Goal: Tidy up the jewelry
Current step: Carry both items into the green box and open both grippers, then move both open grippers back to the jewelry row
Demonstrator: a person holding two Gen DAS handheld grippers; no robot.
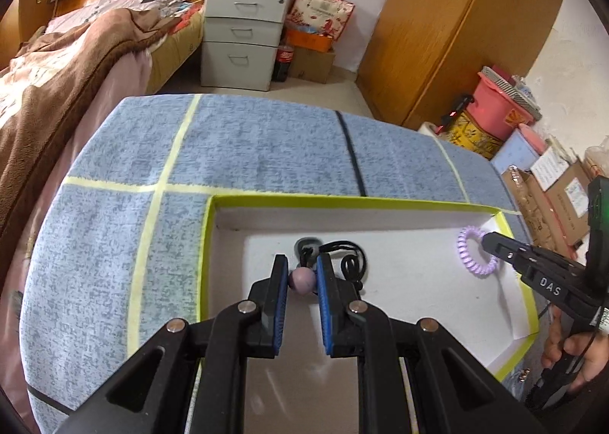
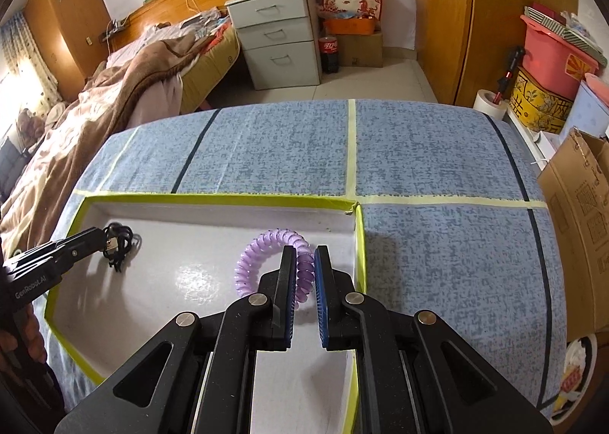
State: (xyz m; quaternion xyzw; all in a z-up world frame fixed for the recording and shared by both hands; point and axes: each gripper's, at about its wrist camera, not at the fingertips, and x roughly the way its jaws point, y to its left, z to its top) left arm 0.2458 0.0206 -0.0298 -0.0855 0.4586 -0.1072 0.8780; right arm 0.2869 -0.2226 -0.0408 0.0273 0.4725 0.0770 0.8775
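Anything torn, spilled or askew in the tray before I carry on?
Only the white tray: its yellow-green tape edging is torn and puckered at the far right corner. The purple coil hair tie and black cord bundle look intact.
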